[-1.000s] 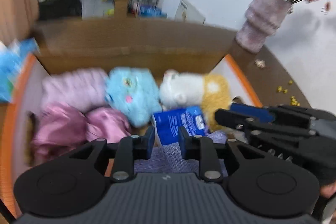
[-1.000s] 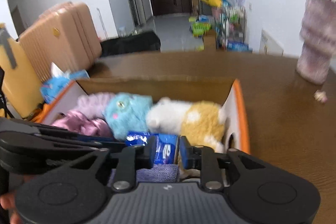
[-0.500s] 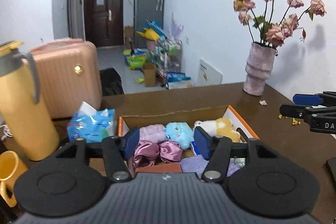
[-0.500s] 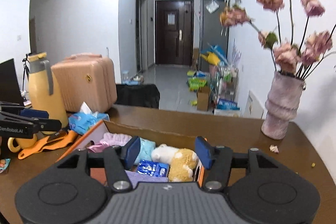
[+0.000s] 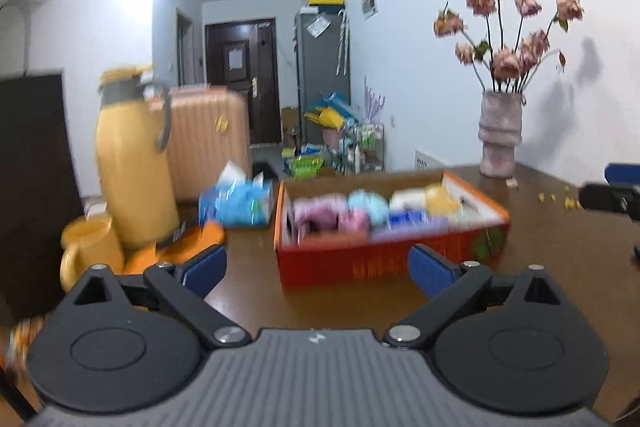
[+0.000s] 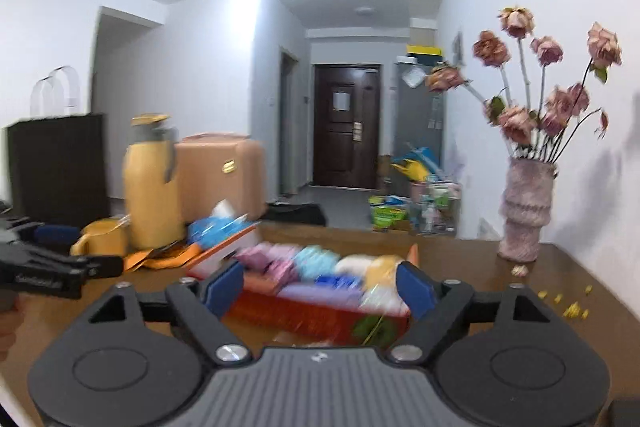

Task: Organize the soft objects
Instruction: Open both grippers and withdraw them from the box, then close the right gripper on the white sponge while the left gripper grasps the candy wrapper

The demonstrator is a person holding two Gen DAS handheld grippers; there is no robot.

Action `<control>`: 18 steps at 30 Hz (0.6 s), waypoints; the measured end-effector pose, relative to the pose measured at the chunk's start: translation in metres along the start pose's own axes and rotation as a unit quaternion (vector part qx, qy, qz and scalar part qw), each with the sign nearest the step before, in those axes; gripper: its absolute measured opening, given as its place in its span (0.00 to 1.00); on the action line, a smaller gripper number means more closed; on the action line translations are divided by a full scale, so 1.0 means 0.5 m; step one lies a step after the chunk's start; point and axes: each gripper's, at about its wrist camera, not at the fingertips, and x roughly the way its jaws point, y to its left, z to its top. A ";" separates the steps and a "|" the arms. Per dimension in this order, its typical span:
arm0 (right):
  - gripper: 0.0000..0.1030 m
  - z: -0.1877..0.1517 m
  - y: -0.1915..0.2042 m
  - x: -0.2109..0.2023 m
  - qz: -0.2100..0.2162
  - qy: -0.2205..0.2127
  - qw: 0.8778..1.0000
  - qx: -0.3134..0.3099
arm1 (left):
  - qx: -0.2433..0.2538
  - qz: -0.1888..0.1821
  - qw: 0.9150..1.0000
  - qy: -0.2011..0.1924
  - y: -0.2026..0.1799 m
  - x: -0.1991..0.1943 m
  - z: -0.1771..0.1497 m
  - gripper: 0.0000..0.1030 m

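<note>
box (image 5: 384, 263): soft toys (image 5: 362, 203) packed, looks done
left gripper (image 5: 316, 269): jaws opening, empty
right gripper (image 6: 320, 289): jaws opening, empty
next: likely just check for strays

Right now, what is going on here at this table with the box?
A person holds a claw in each hand, and neither grips anything. The left claw and right claw are both opening, with nothing between the jaws, hovering short of the orange box on the brown table. The box is already packed with soft toys and cloths.
</note>
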 end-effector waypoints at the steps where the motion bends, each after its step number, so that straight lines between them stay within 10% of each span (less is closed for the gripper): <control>1: 0.81 -0.032 0.009 -0.018 0.004 0.000 1.000 -0.002 | -0.002 0.005 1.000 0.009 -0.001 -0.017 -0.029 0.97; 8: 0.81 -0.203 0.055 -0.109 0.005 0.061 0.997 0.047 | -0.027 -0.009 0.997 0.075 -0.003 -0.085 -0.156 0.99; 18: 0.72 -0.222 0.014 -0.081 -0.020 0.076 0.994 0.082 | 0.004 -0.040 0.995 0.087 -0.066 -0.033 -0.145 0.99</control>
